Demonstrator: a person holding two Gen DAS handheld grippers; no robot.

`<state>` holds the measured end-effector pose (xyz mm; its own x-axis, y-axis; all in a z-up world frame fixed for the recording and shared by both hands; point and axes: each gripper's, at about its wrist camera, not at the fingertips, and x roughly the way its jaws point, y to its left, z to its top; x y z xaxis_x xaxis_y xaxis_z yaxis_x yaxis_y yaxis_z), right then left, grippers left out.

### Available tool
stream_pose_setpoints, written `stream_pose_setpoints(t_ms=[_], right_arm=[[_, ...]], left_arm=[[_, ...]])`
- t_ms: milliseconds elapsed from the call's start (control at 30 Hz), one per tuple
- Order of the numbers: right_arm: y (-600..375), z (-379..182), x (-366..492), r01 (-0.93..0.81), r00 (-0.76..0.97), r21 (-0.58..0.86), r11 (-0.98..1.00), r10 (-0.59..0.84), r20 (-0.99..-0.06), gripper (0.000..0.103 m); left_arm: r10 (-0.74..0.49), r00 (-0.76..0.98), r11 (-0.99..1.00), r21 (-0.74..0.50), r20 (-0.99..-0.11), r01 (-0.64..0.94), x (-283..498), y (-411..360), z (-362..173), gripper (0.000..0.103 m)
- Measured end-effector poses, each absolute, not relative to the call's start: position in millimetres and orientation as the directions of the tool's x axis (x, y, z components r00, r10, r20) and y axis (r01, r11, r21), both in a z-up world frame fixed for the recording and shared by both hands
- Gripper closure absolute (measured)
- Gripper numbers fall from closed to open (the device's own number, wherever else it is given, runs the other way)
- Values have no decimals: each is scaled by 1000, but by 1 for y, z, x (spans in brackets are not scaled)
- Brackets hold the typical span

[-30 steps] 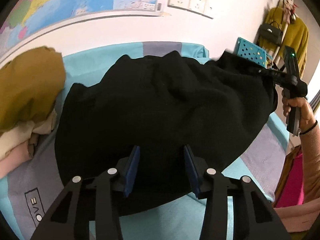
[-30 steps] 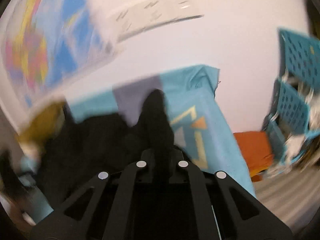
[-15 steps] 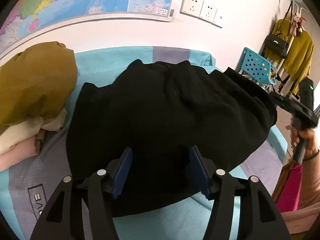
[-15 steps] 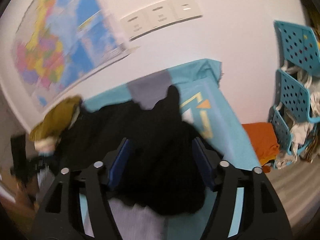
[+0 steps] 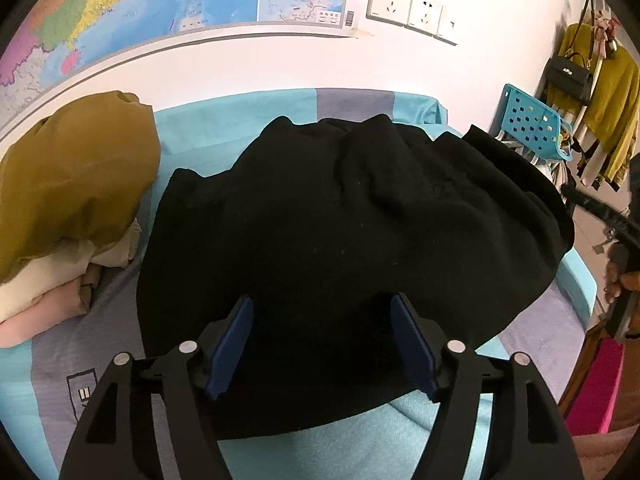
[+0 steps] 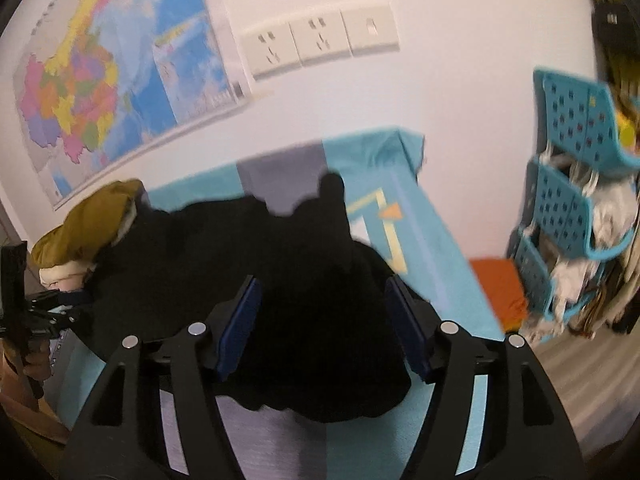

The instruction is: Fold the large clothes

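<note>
Left claw [image 5: 322, 344] is seen from its own camera with the blue pads spread and still widening; nothing is pinched, though the black garment [image 5: 352, 240] lies under and between the fingers. The garment is spread in a rumpled heap over the blue and grey sheet [image 5: 120, 360] of what looks like a bed. It is judged to be soft, thick and limp, fairly heavy for cloth, so it will sag and bunch when lifted; a hold is best taken at an outer edge or corner, such as the near hem just in front of the pads. At the left a pile of clothes [image 5: 68, 200], mustard on top of cream and pink, touches the garment's side and limits room for spreading that way. A wall map [image 5: 160, 0] and wall sockets [image 5: 408, 4] are behind; a blue basket rack [image 5: 528, 124] stands at the right.

Right claw [image 6: 322, 324] is shown in its own, slightly blurred view released as well, pads apart with the garment's end below them, not gripped. The garment's rounded near edge hangs toward the bed's side here. The rack, stuffed with laundry, and an orange cloth [image 6: 500, 284] on the floor are near that side. The left claw is seen at the far left, beside the pile.
</note>
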<state>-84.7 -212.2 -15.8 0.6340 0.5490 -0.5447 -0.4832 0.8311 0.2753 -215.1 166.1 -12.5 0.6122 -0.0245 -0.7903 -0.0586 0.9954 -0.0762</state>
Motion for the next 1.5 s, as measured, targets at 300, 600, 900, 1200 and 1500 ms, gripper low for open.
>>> stream_pose_setpoints(t_ms=[300, 600, 900, 1200, 1500], right_arm=[[-154, -23, -79, -610, 544, 221, 760, 606, -580, 39], [-147, -49, -55, -567, 493, 271, 777, 585, -644, 39], [-104, -16, -101, -744, 427, 224, 629, 706, -565, 37], [-62, -54, -92, -755, 343, 206, 623, 643, -685, 34], [-51, -10, -147, -875, 349, 57, 482, 707, -615, 27]], left_arm=[[78, 633, 994, 9, -770, -111, -220, 166, -6, 28], [127, 603, 985, 26, -788, -173, -216, 185, -17, 26], [128, 609, 985, 32, -783, -167, -209, 187, -19, 26], [118, 605, 985, 17, -787, -169, -204, 190, -24, 22], [118, 604, 985, 15, -788, -173, -207, 189, -21, 22]])
